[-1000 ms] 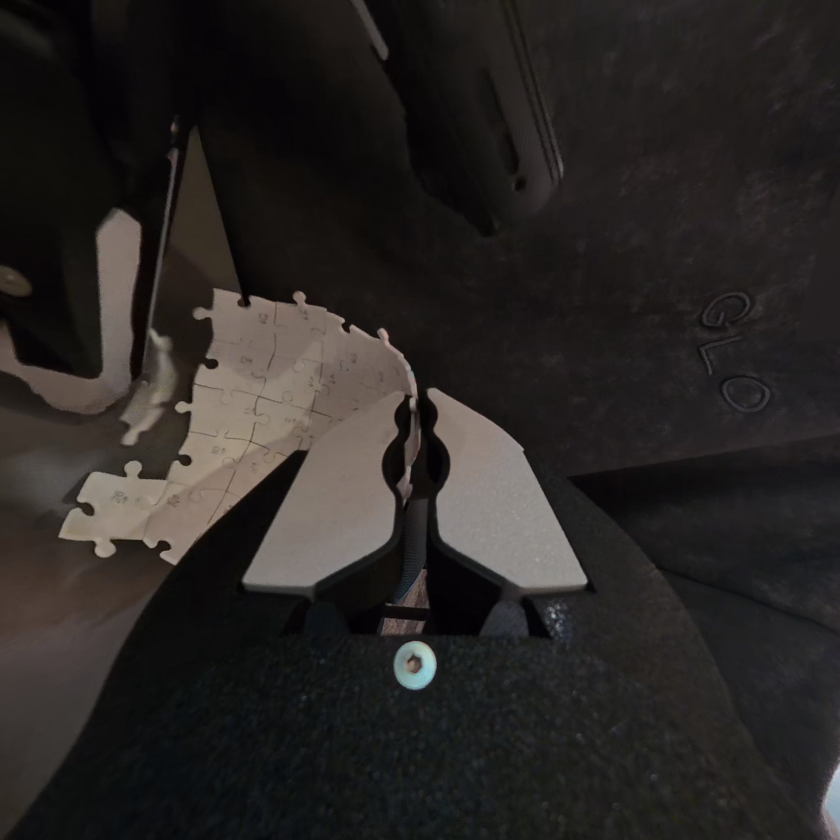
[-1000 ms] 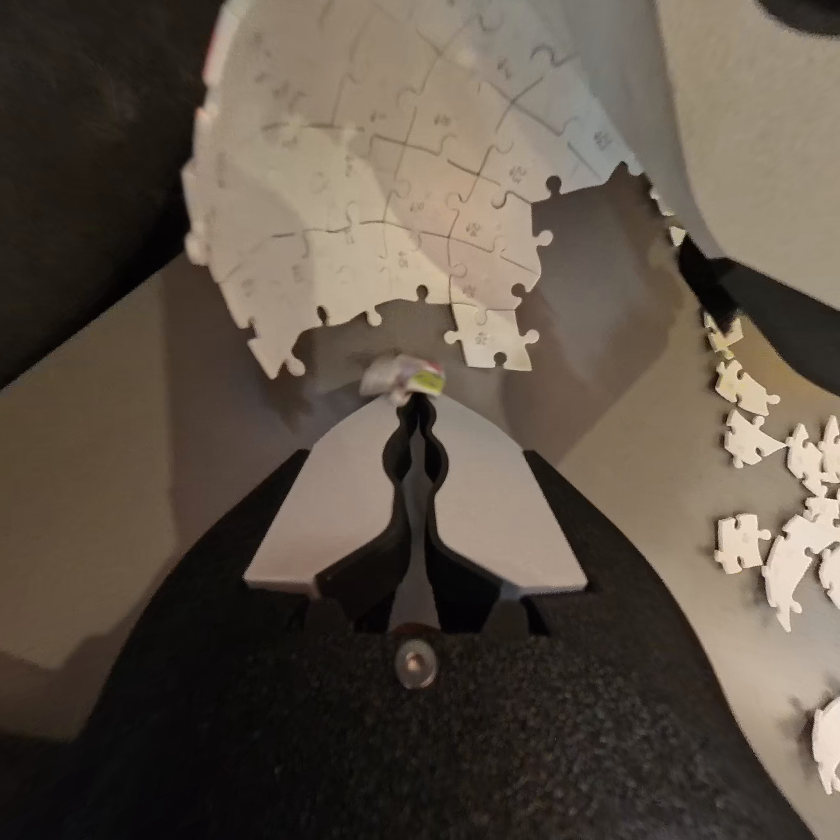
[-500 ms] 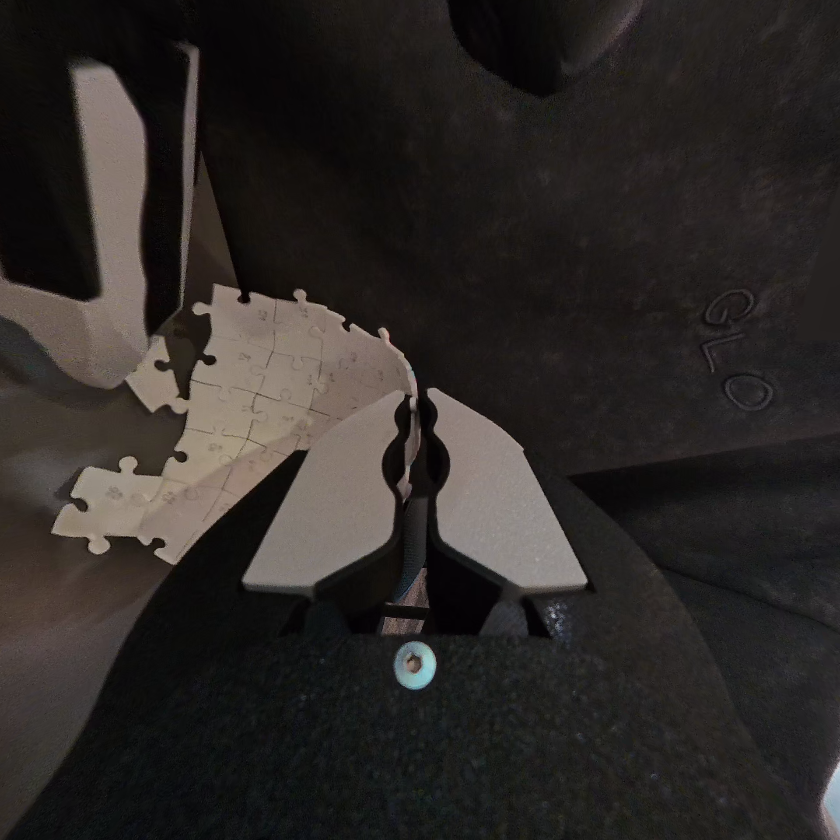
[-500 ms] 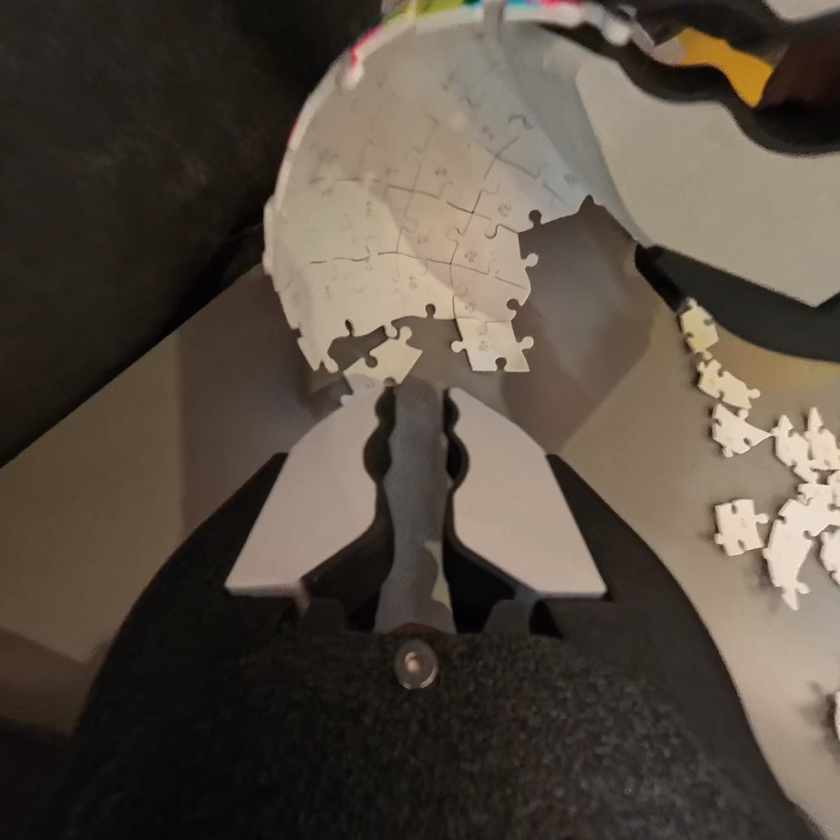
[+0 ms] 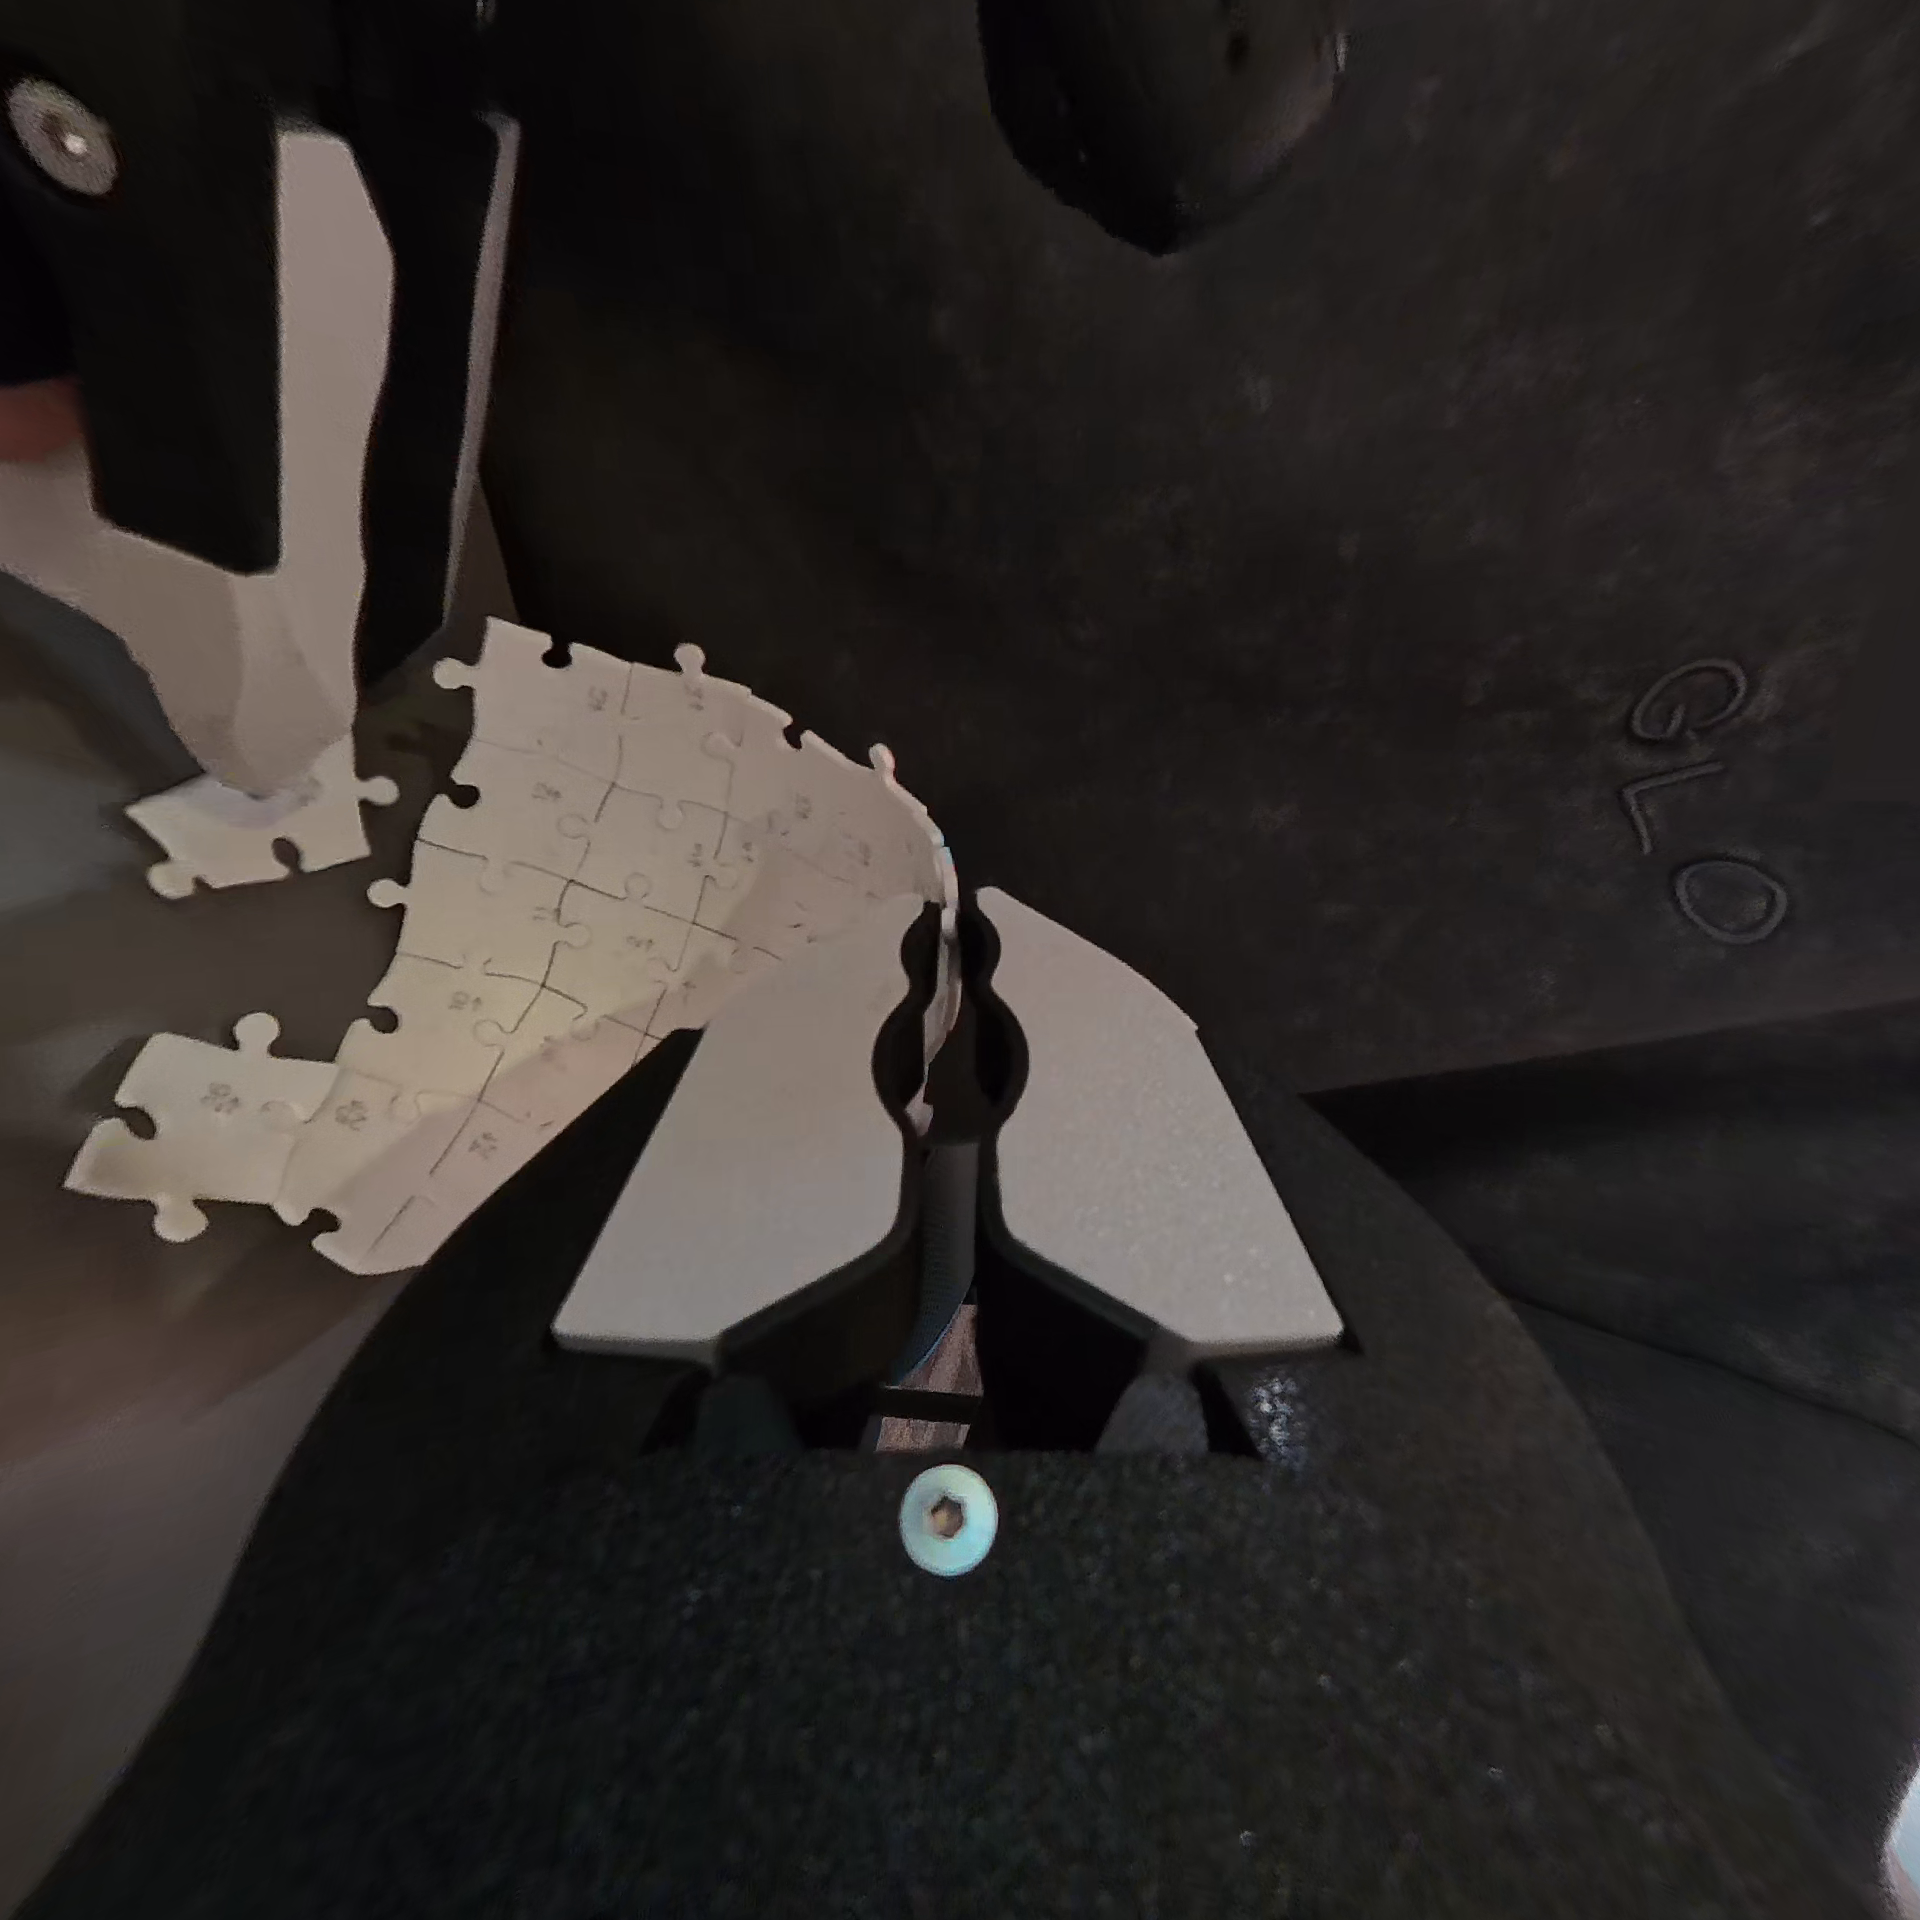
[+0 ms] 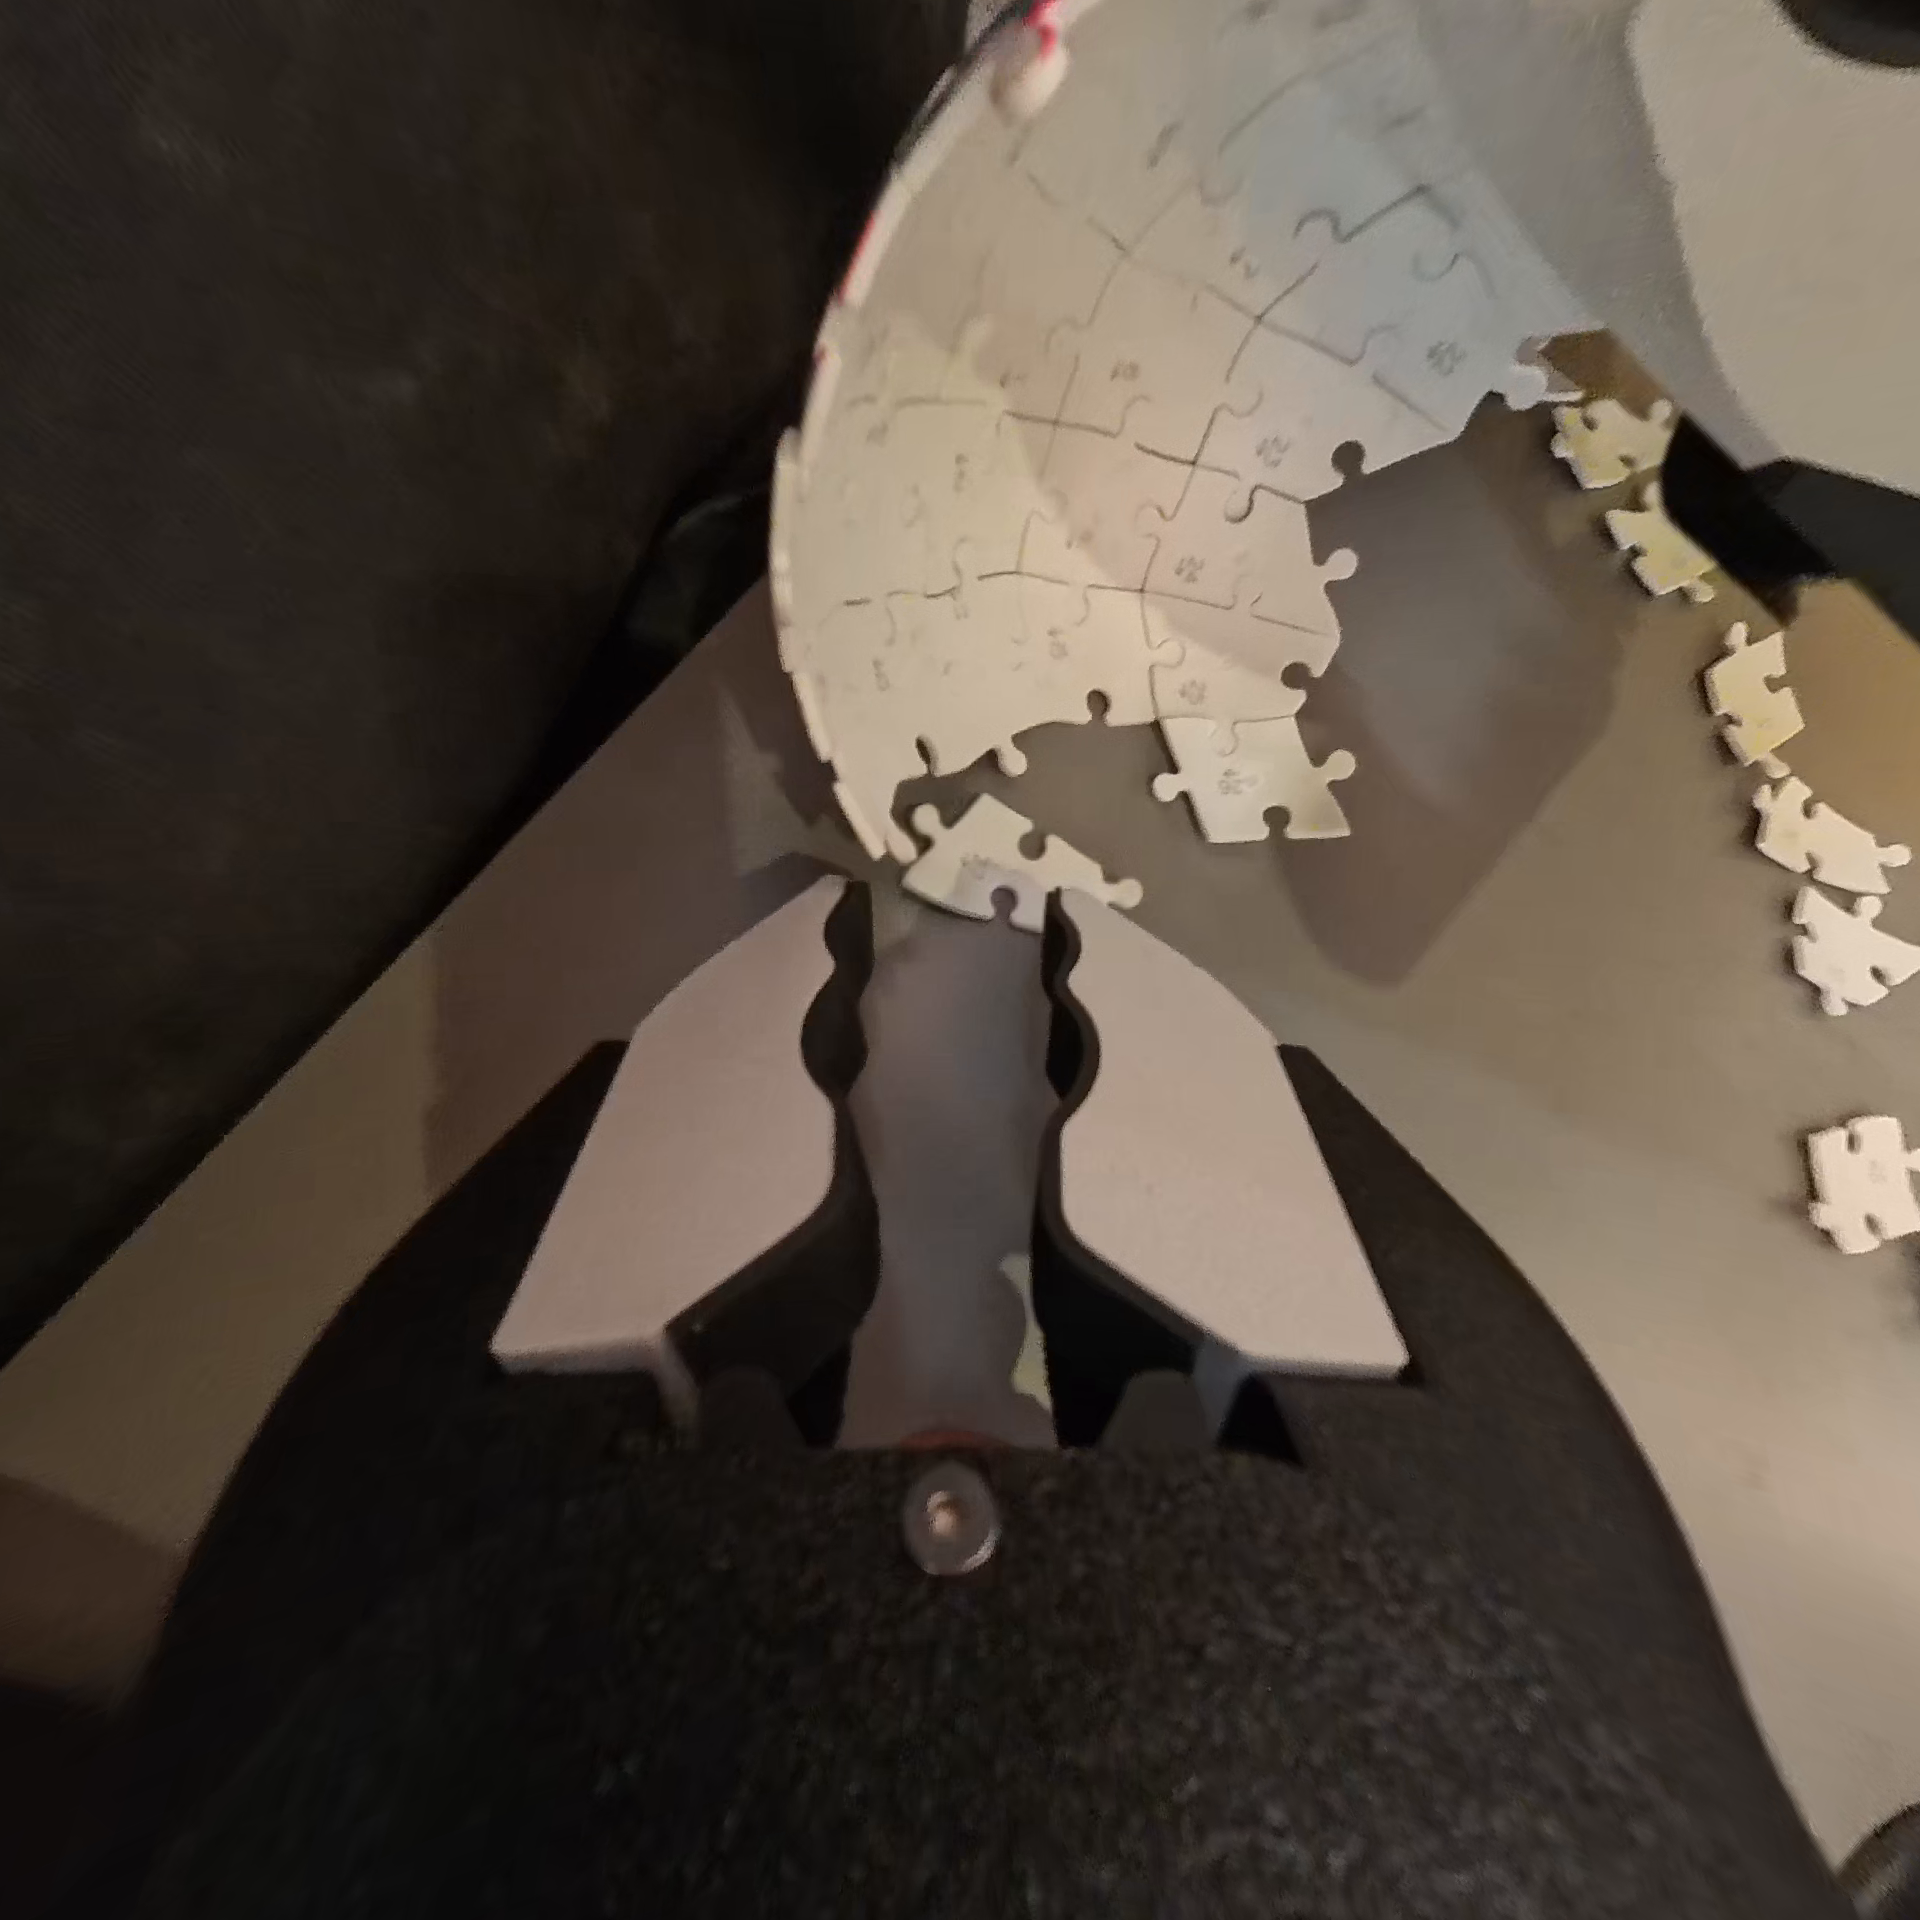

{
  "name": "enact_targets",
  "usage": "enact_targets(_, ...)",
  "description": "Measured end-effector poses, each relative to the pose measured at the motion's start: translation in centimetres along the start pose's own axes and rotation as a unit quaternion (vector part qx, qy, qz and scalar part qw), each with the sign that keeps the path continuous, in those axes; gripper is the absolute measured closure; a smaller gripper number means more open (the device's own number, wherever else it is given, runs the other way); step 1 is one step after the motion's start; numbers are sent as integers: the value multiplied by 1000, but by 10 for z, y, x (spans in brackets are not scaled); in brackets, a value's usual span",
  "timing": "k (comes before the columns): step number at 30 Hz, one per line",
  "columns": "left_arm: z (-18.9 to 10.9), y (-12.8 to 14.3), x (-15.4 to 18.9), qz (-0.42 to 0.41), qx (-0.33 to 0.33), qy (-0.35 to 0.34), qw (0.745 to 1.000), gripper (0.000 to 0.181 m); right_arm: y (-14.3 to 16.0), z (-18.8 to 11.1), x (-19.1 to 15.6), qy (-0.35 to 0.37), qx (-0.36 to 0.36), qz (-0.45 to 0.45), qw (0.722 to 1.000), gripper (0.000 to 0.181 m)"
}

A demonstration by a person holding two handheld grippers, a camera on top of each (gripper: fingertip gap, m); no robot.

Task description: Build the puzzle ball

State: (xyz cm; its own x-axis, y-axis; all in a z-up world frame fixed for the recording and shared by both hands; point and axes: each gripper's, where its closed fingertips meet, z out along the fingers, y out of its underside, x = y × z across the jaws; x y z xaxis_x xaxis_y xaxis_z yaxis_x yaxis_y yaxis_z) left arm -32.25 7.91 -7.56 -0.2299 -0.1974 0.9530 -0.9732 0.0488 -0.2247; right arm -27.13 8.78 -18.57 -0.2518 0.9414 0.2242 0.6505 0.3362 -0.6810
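Grey tabletop (image 6: 520, 1091), dark backdrop: your left gripper (image 5: 951, 914) pinches the curved puzzle shell (image 5: 623, 894) by its rim at centre frame, steadying it for joining. Your right gripper (image 6: 951, 904), fingers spread, nudges one loose piece (image 6: 997, 857) against the shell's lower edge; spare pieces (image 6: 1808, 831) wait at right.

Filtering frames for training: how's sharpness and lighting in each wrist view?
Left wrist view: sharp on the curved puzzle shell, but dim, dark background, slight blur upper left. Right wrist view: motion-blurred, soft on the shell and loose pieces; hard shadow on the table.
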Motion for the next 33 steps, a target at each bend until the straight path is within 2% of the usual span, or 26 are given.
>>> enact_targets(6, 4, 3, 3, 2, -1, -6, 1000, 179, 2, -13, 15, -12, 13, 8, 1000, 150)
enact_targets(14, 6, 2, 2, 1, -1, -7, 1000, 178, 12, 2, 21, -69, 9, 13, 997, 149)
enact_targets(16, 6, 2, 2, 1, -2, -6, 1000, 178, 12, 4, 18, -74, 4, 5, 997, 154)
enact_targets(18, 5, 2, 2, 0, -3, -5, 1000, 178, 11, 5, 16, -75, 2, -5, 997, 165)
enact_targets(24, 3, 0, 2, 4, -5, -5, 1000, 178, 12, 5, 15, -62, 0, -9, 998, 166)
enact_targets(29, 4, 0, 2, 5, -7, -5, 1000, 178, -3, 1, 24, -49, 34, -2, 998, 168)
enact_targets(33, 4, -1, 2, 3, -2, -2, 1000, 179, 1, 15, 27, -60, -2, -10, 998, 169)
